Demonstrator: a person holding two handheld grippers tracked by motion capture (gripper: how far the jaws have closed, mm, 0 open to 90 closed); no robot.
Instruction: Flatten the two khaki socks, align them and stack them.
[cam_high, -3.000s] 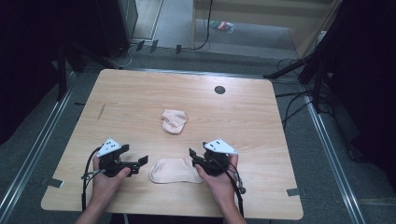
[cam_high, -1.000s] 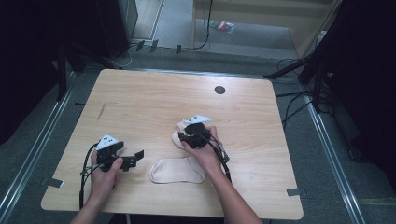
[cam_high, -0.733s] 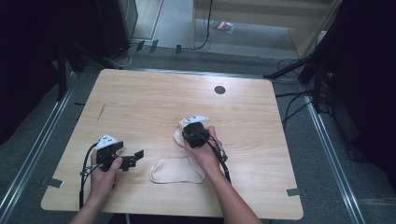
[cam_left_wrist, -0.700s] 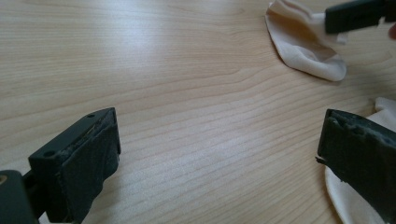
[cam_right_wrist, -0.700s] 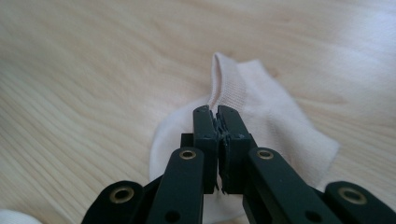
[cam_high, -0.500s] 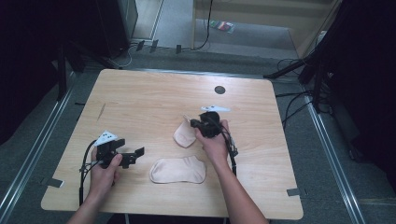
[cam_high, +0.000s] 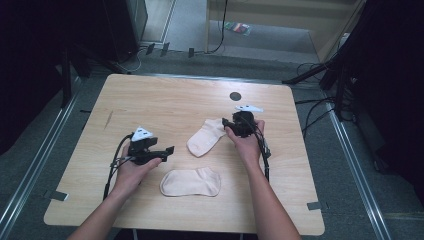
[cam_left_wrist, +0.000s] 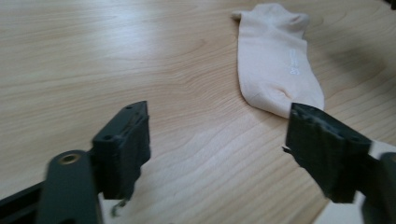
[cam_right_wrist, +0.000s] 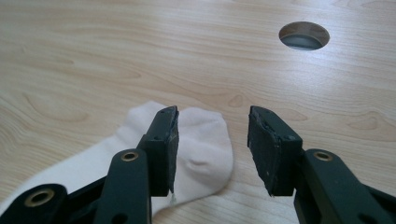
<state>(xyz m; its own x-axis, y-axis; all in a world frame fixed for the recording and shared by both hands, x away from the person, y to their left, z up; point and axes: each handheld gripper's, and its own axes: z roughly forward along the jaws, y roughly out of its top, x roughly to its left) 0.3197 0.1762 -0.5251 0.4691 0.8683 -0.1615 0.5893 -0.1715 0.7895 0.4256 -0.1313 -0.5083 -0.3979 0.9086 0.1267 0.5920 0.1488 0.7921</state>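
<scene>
Cream cotton lay flat just under the right gripper (cam_right_wrist: 212, 154), whose jaws had just been opening, nothing pinched: 1 upper sock (cam_high: 206, 137) was freed. Left gripper (cam_high: 167, 151) stood spread, closing, empty; best it took the lower sock (cam_high: 190, 182) beside it by the cuff, low and square.

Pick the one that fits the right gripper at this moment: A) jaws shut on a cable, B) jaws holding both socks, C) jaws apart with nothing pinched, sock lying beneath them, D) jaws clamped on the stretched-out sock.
C: the right gripper has its jaws apart over the sock, which lies flat on the table, unpinched.
</scene>
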